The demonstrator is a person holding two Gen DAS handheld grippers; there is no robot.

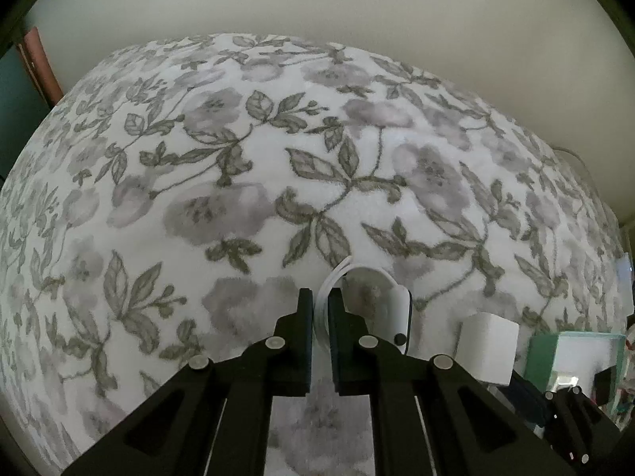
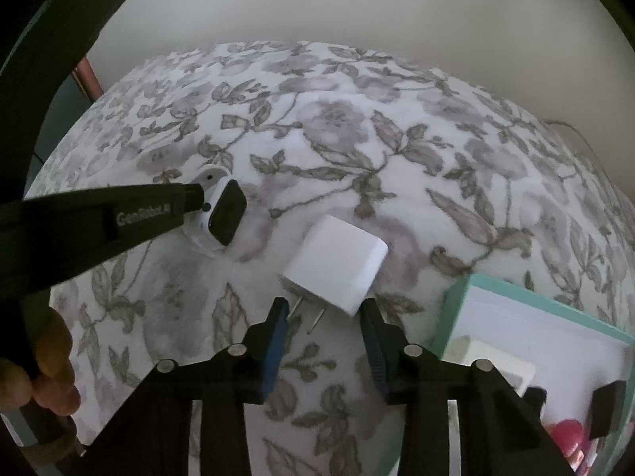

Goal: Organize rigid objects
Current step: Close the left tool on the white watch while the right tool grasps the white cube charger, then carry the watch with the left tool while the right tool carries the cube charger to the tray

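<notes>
A white smartwatch (image 1: 399, 317) with a dark face (image 2: 228, 212) lies on a floral blanket (image 1: 238, 158). My left gripper (image 1: 320, 297) is shut on the thin white strap loop beside the watch body. In the right wrist view it reaches in from the left. A white charger cube (image 2: 337, 265) with two metal prongs lies just right of the watch. My right gripper (image 2: 323, 309) points down over its prong end. Its two pads sit against the cube's near corners, with the prongs between them.
An open teal box (image 2: 516, 297) stands at the right. It holds a white block, a black piece and something pink. A person's hand (image 2: 43, 377) grips the left tool. A thin cable (image 2: 575, 131) runs along the blanket's far right edge, by the pale wall.
</notes>
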